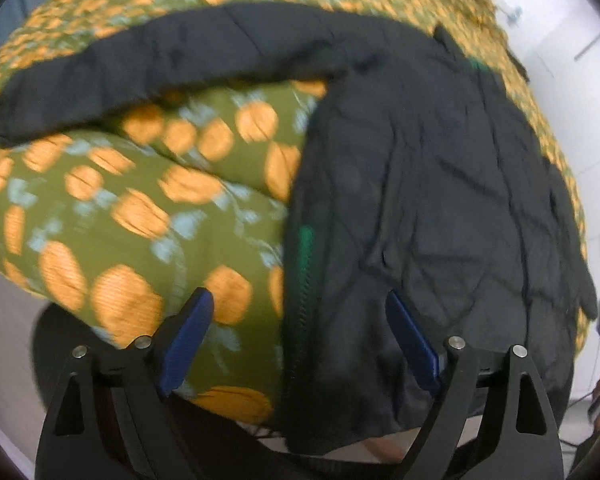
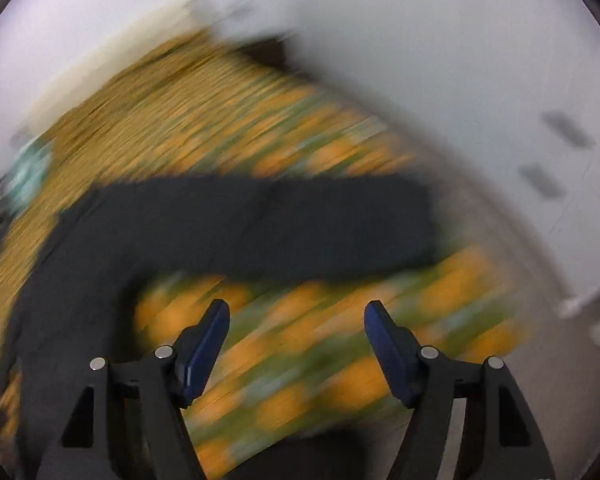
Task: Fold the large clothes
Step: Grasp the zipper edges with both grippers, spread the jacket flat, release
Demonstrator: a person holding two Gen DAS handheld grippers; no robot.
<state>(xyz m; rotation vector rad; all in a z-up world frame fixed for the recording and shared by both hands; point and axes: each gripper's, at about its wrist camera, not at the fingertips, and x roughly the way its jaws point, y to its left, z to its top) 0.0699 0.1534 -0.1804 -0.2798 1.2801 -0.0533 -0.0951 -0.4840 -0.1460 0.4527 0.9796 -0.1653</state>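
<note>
The black jacket lies spread flat on the orange-patterned bedspread, likely laid out so its parts can be folded in turn. One sleeve stretches sideways from the jacket's body across the bedspread. The left gripper hangs released over the jacket's near hem, straddling its green-lined zipper edge, probably to pick it up. The right gripper, spread and empty, hovers near the sleeve; that view is heavily blurred.
</note>
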